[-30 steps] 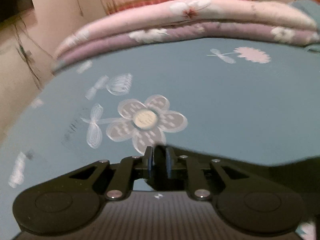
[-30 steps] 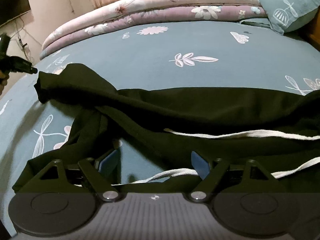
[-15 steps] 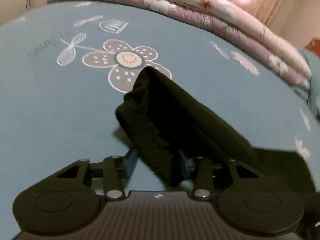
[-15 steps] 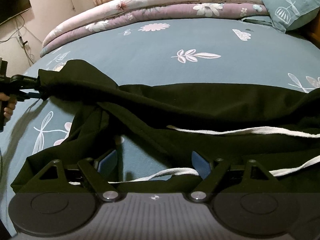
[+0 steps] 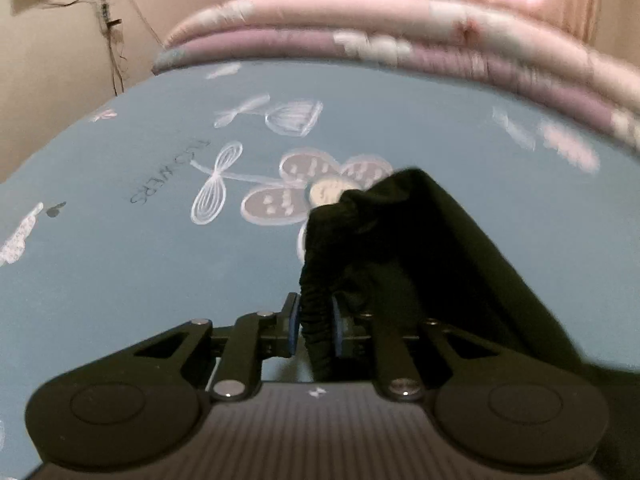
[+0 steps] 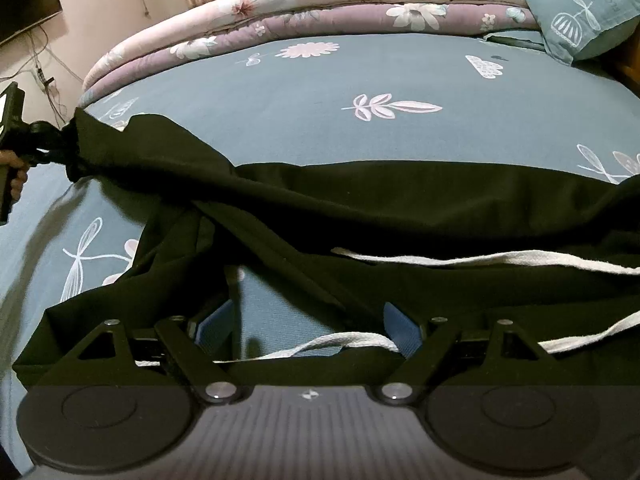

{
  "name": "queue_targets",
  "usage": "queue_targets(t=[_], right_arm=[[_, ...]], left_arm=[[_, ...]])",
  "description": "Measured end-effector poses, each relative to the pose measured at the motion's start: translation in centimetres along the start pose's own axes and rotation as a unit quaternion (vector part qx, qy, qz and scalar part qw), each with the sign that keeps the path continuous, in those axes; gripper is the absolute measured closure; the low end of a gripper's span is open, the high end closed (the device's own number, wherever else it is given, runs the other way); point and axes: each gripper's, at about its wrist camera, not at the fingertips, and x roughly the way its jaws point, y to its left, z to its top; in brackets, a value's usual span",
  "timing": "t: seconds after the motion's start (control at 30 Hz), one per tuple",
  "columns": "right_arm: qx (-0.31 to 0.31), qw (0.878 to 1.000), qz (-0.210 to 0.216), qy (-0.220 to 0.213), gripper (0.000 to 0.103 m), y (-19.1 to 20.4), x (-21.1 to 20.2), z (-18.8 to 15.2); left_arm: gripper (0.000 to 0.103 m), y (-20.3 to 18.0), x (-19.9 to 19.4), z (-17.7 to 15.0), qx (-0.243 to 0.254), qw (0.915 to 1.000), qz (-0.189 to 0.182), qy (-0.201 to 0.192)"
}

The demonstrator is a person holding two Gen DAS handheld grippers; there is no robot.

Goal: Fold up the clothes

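A: What do my grippers show?
B: My left gripper (image 5: 314, 330) has just been closing and pinches a bunched edge of the black garment (image 6: 360, 200). My right gripper (image 6: 308, 326) stands spread over its white drawstring (image 6: 340, 344).
A: And farther off?
B: The garment lies across the blue bedsheet (image 6: 360, 76), with folded quilts (image 6: 320, 4) at twelve o'clock.

Your garment (image 6: 360, 200) lies across the bed sheet (image 6: 320, 88), nearer you than the folded quilts (image 6: 304, 4) along the far edge (pillow (image 6: 576, 8) at their right end).
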Motion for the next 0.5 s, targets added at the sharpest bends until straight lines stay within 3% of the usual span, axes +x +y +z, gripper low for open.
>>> queue_targets(t=[0.13, 0.23, 0.3, 0.37, 0.5], right_arm=[[0.001, 1.0, -0.001, 0.0, 0.018, 0.0, 0.0, 0.0], [-0.002, 1.0, -0.002, -0.001, 0.018, 0.2, -0.3, 0.0], [-0.004, 1.0, -0.002, -0.003, 0.018, 0.3, -0.5, 0.0], [-0.006, 1.0, 0.001, -0.004, 0.018, 0.3, -0.7, 0.0], [-0.004, 1.0, 0.005, -0.008, 0.018, 0.4, -1.2, -0.2]], left_arm=[[0.081, -1.3, -1.3, -1.5, 0.064, 0.9977, -0.004, 0.023], [0.069, -2.1, -3.6, -2.7, 0.089, 0.9953, -0.014, 0.036], [0.045, -2.4, -5.5, -3.6, 0.094, 0.9944, -0.026, 0.042], [0.034, -2.8, -7.6, -4.8, 0.094, 0.9939, -0.039, 0.041], [0.034, -4.7, -12.5, -8.6, 0.138, 0.9878, -0.069, 0.019]])
